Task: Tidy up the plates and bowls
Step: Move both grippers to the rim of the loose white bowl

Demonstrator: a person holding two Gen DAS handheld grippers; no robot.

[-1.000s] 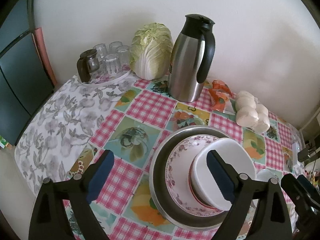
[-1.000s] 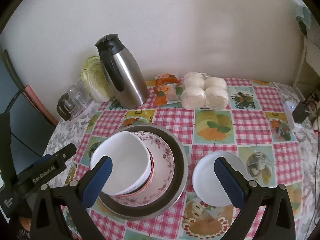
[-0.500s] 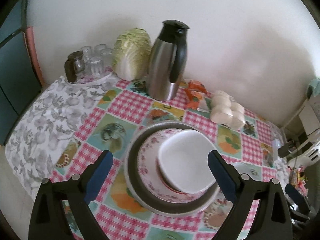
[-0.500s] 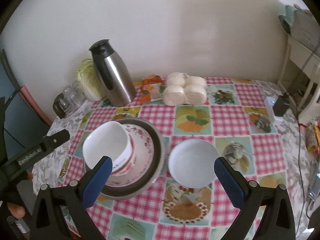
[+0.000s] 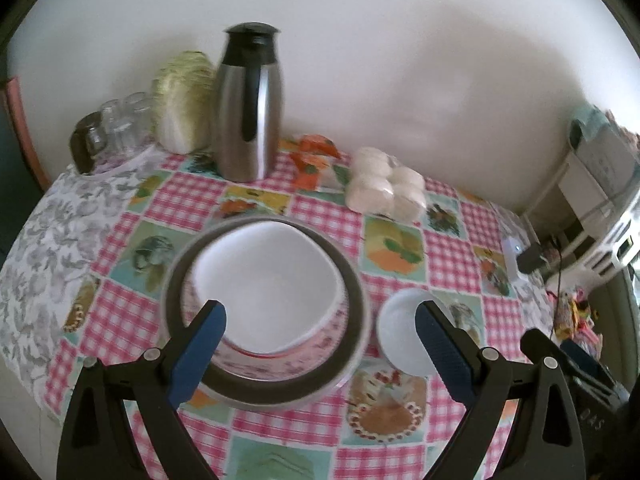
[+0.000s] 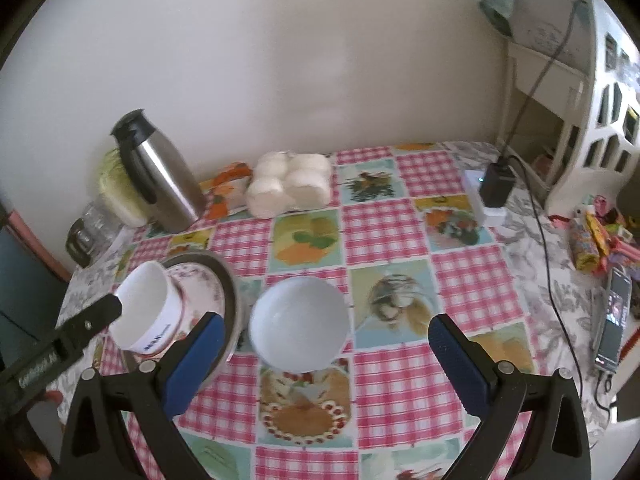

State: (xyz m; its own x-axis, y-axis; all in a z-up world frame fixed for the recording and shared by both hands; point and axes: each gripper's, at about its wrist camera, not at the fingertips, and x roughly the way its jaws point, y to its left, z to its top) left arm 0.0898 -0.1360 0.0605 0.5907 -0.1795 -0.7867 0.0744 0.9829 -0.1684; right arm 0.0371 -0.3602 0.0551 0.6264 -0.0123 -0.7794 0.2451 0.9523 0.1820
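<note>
A white bowl (image 5: pixel 268 280) sits on a floral plate (image 5: pixel 256 364) inside a grey metal dish (image 5: pixel 354 280) on the checked tablecloth. My left gripper (image 5: pixel 320 340) hovers open in front of this stack, holding nothing. A second, smaller white bowl (image 6: pixel 300 324) stands alone just right of the stack. My right gripper (image 6: pixel 326 344) is open above and in front of it, its blue pads wide to either side. In the right wrist view the stacked bowl (image 6: pixel 148 308) looks tilted on the floral plate (image 6: pixel 200 284), with a left gripper finger (image 6: pixel 88 320) beside its rim.
At the back stand a steel thermos (image 5: pixel 248 112), a cabbage (image 5: pixel 184 104), glasses (image 5: pixel 120 120), an orange packet (image 5: pixel 312 160) and a pack of white buns (image 5: pixel 384 188). A charger with cable (image 6: pixel 496 188), a phone (image 6: pixel 616 316), snacks (image 6: pixel 592 240) and a white shelf (image 6: pixel 592 92) lie right.
Both grippers have pulled back and higher from the table. The left view has swung right, bringing the stack between its fingers; the lone bowl now lies between the right fingers.
</note>
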